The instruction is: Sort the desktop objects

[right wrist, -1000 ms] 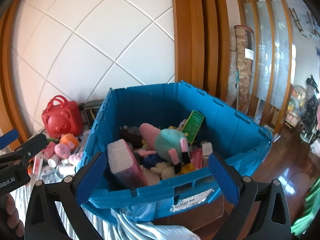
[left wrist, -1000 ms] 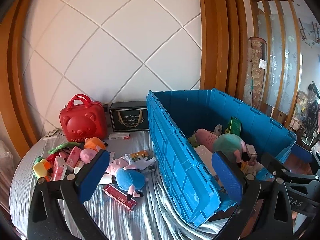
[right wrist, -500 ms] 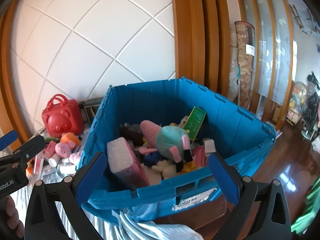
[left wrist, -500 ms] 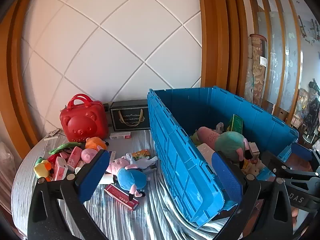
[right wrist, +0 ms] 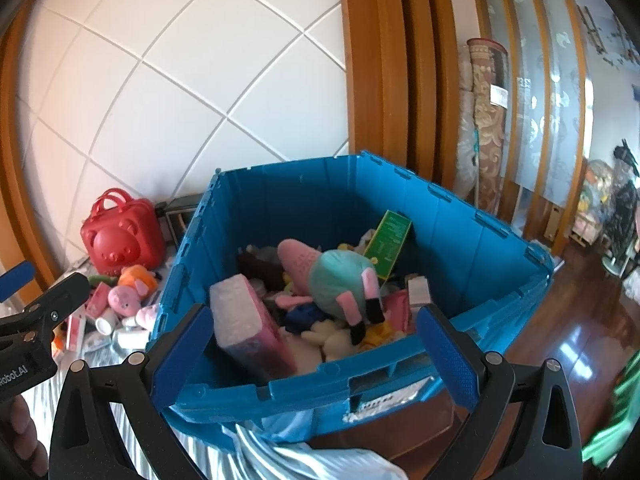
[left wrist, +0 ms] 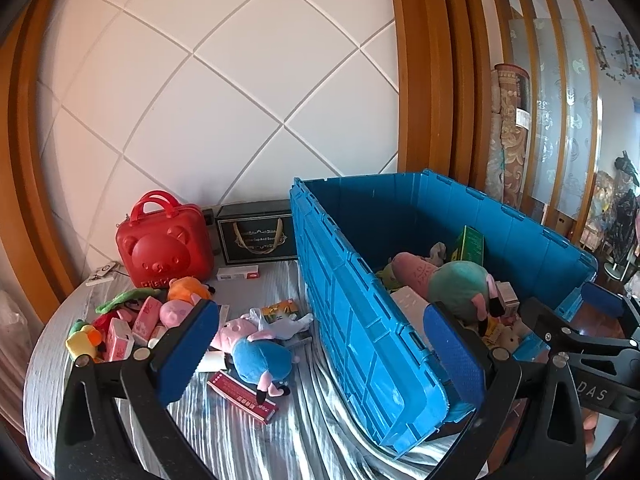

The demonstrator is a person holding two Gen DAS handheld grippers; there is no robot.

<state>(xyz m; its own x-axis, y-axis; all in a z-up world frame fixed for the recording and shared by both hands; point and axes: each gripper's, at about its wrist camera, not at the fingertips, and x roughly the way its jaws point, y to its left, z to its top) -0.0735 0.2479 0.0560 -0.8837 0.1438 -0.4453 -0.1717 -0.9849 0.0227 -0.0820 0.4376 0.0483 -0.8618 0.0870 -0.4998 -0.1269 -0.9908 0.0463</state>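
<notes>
A blue crate (left wrist: 360, 320) stands on the table's right side and holds a teal and pink plush (right wrist: 340, 280), a green box (right wrist: 390, 240) and a pink foam-wrapped box (right wrist: 248, 328). Left of it lie a plush pig in blue (left wrist: 256, 356), a red flat box (left wrist: 244, 396), pink cartons (left wrist: 120, 336) and small plush toys (left wrist: 184, 288). My left gripper (left wrist: 320, 356) is open and empty above the crate's near left wall. My right gripper (right wrist: 316, 356) is open and empty over the crate's near rim (right wrist: 320, 376).
A red bear-face case (left wrist: 164, 244) and a black gift box (left wrist: 256, 236) stand at the back by the white tiled wall. The table has a silver striped cloth (left wrist: 256, 440). Wooden floor (right wrist: 580, 344) lies to the right beyond the crate.
Both grippers have drifted slightly back and up; the crate and toys sit a little lower in the views. Both stay open and empty.
</notes>
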